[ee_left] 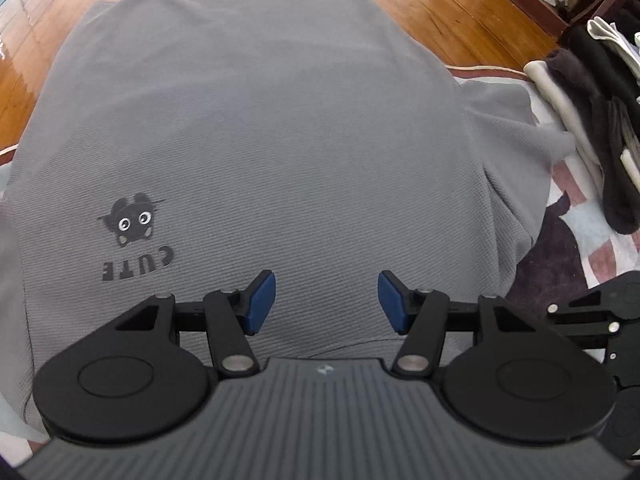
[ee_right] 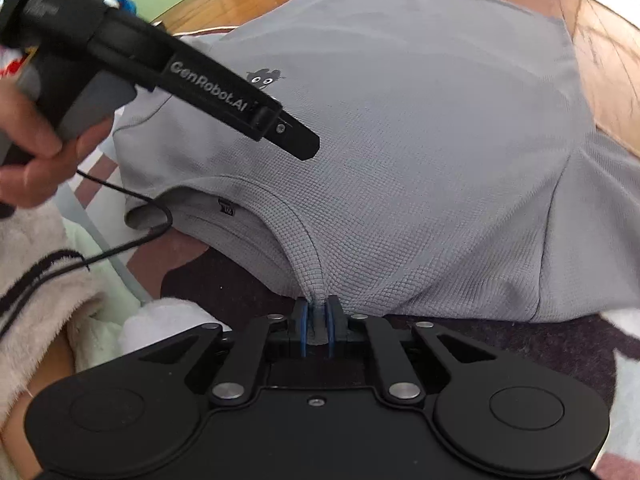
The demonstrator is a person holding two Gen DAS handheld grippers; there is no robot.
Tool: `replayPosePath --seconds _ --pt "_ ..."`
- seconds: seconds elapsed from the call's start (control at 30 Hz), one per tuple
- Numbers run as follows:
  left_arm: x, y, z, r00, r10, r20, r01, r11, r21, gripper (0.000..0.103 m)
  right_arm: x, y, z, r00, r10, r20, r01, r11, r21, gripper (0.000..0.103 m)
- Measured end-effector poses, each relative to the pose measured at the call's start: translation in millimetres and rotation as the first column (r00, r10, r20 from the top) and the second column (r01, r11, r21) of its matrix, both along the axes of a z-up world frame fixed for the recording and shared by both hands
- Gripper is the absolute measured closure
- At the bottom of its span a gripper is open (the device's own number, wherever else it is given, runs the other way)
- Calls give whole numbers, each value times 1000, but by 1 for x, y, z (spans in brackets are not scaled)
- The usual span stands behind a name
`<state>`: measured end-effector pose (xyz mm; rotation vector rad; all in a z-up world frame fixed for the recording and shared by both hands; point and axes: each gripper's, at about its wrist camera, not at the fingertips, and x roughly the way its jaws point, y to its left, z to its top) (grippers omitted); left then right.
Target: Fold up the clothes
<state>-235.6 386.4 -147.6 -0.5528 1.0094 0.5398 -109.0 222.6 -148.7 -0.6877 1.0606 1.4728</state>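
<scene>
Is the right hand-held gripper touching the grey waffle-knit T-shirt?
Touching. The right wrist view shows the right hand-held gripper with its blue pads pinched on a bunched fold of the grey waffle-knit T-shirt beside the neckline.

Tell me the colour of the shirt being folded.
Plain grey shirt with a small black cartoon print; clearest in the left wrist view.
</scene>
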Motion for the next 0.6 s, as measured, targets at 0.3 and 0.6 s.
replayPosePath --seconds 0.3,0.6 --pt "-3 0 -1 1000 14 7 -14 1000 -25 46 15 -15 5 995 -53 -82 54 999 1 81" --pt "17 -12 9 997 -8 73 8 1000 0 46 95 -54 32 922 -354 -159 372 922 105 57"
